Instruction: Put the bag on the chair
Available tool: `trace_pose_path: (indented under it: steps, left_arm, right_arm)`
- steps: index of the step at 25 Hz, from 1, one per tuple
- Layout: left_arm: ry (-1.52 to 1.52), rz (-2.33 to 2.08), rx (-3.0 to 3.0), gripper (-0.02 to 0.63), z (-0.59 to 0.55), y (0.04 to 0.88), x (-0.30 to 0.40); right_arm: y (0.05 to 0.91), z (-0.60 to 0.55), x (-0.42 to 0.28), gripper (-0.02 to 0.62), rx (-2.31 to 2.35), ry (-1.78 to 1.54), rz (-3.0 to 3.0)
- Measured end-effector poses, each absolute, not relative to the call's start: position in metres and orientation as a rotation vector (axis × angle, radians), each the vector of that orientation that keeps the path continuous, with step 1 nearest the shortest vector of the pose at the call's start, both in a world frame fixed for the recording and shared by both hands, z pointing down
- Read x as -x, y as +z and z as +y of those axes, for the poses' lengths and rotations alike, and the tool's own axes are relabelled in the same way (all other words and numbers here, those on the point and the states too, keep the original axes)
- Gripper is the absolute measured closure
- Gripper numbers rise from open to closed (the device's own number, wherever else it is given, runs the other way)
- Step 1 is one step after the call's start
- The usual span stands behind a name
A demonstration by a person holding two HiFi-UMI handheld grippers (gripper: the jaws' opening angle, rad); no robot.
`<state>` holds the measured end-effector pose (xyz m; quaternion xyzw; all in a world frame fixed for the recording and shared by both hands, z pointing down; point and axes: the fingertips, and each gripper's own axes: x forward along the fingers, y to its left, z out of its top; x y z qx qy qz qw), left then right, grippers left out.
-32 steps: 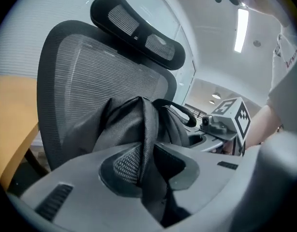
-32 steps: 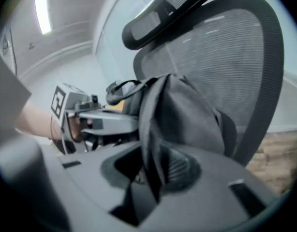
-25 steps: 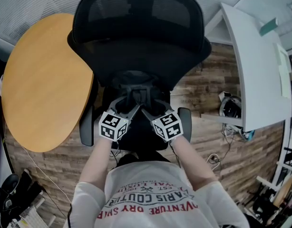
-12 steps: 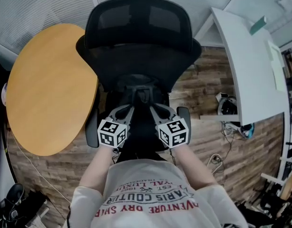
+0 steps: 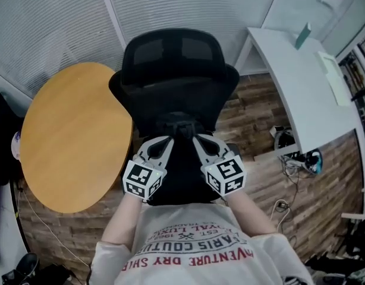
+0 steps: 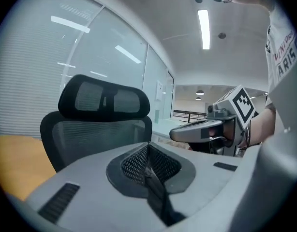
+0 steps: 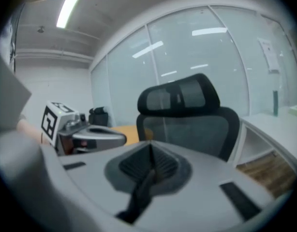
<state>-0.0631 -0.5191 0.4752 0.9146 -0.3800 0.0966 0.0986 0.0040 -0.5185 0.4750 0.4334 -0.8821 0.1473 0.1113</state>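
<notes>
Brown wood planks cover the floor. A big round table with a yellow wood top stands on the left, and part of it goes under the chair back. On the right is a long white desk, cut off by the edge of the head view. A messy bunch of cables lies under it, too small to sort out.

A black chair with a mesh back stands in the middle. Its seat is almost all hidden.

A person in a white shirt stands in front of the chair and holds a gripper in each hand.

The black bag is low in front of the chair back, over the seat and between the two grippers. It is dark on dark, so I cannot see where the bag ends and the chair begins. I cannot tell if it rests on the seat or hangs above it.

The left gripper has its jaws pressed together on a thin black strap. The right gripper is clamped the same way on a second strap. Both straps drop out of sight below the jaws. The two grippers are near each other, with their tips pointing at the chair back.
</notes>
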Motion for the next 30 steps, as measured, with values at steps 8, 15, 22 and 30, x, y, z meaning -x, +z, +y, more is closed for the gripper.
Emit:
trace_pose_path:
  steps: [8, 15, 22, 30]
  left_arm:
    - [0.159, -1.17, -2.892, 0.574, -0.491, 0.381, 0.065]
    - [0.164, -1.21, -2.926, 0.574, -0.485, 0.363, 0.079]
    - [0.17, -1.201, -2.934, 0.574, -0.482, 0.362, 0.082]
    - [0.203, -1.244, -2.933, 0.574, -0.471, 0.36, 0.088]
  right_arm:
    - [0.393, -0.503, 0.006, 0.568, -1.27, 0.125, -2.762]
    - [0.369, -0.497, 0.007, 0.568, -1.347, 0.039, -2.779]
    - [0.368, -0.49, 0.016, 0.568, -1.327, 0.028, -2.778]
    - [0.363, -0.478, 0.023, 0.568, -1.326, -0.02, -2.793]
